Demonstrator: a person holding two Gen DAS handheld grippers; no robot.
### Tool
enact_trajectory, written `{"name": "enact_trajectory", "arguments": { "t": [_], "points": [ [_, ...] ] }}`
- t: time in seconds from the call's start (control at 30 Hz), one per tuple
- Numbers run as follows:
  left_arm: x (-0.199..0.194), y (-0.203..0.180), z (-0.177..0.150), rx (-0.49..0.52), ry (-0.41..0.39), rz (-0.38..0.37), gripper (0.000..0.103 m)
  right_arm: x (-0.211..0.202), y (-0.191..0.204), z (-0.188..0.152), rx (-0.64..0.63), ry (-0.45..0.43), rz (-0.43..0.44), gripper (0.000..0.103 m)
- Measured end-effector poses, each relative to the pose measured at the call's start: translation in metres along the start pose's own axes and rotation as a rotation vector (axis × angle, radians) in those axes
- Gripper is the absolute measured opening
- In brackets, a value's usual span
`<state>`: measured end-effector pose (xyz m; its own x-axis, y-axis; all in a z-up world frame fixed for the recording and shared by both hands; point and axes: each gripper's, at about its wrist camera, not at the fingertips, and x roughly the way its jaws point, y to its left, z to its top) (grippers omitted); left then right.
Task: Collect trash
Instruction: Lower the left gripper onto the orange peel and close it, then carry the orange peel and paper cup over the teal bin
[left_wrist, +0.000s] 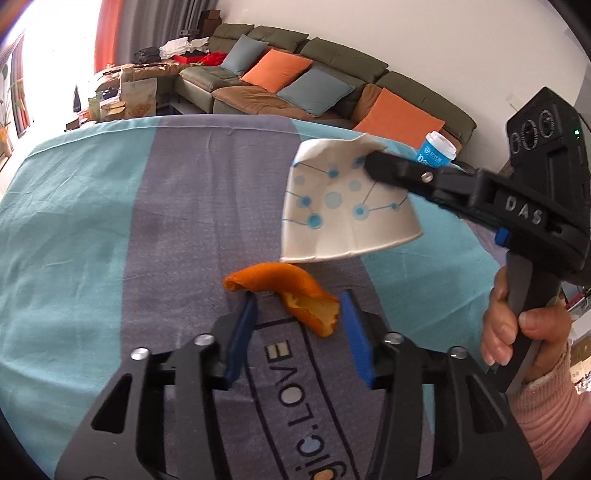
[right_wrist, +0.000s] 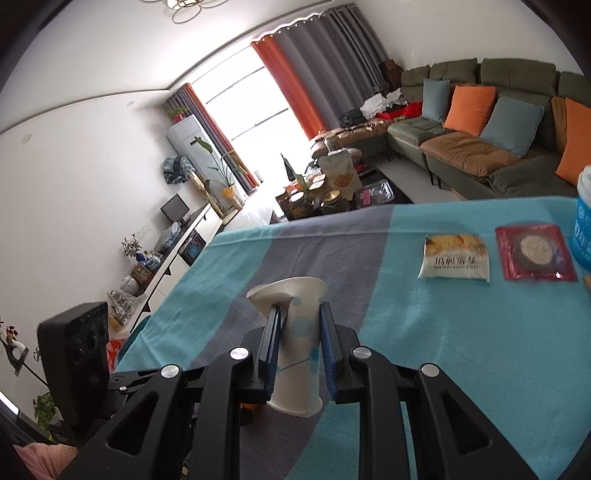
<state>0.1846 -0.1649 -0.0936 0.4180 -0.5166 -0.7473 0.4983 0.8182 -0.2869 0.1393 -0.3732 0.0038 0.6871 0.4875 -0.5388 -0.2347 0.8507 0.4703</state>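
Two hand-held grippers work over a surface (left_wrist: 92, 206) covered with a cloth in turquoise and grey stripes. The right hand-held gripper (right_wrist: 299, 332) is clamped on a crushed white paper cup (right_wrist: 295, 343) with blue dots; its blue pads press the cup's sides flat, and the cup hangs above the cloth, not touching it. In the left wrist view this same cup (left_wrist: 343, 206) is seen at the right, above and just behind a piece of orange peel (left_wrist: 295, 295). The peel lies on the grey stripe of the cloth, and the left hand-held gripper (left_wrist: 299, 306) stands around it with the pads apart: the right pad is just beside the peel's near end, the left pad is near it, and neither clearly presses on it. A hand (left_wrist: 517, 325) with a pink sleeve holds the handle of the right hand-held gripper. On the far right of the surface lie a white snack packet (right_wrist: 454, 258) and a red packet (right_wrist: 532, 254), and beside them stands a blue cup (right_wrist: 583, 229) with a white lid. A green sofa (right_wrist: 480, 147) with orange and blue cushions stands behind.
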Motion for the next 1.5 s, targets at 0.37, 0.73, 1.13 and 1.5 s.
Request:
{"name": "enact_trajectory", "arguments": {
  "t": [0.37, 0.73, 1.13, 1.5],
  "points": [
    [-0.01, 0.004, -0.006, -0.008, -0.027, -0.051, 0.003, 0.002, -0.003, -0.003, 0.019, 0.032, 0.046, 0.02],
    [-0.035, 0.011, -0.012, -0.006, -0.062, -0.012, 0.003, 0.001, 0.003, -0.007, 0.025, 0.033, 0.073, 0.02],
    [-0.016, 0.003, -0.013, 0.026, -0.027, 0.033, 0.019, 0.004, 0.006, -0.011, 0.03, 0.049, 0.083, 0.019],
    [-0.039, 0.002, -0.02, 0.051, -0.091, 0.037, 0.004, 0.0, 0.007, -0.009, 0.044, 0.025, 0.101, 0.019]
  ]
}}
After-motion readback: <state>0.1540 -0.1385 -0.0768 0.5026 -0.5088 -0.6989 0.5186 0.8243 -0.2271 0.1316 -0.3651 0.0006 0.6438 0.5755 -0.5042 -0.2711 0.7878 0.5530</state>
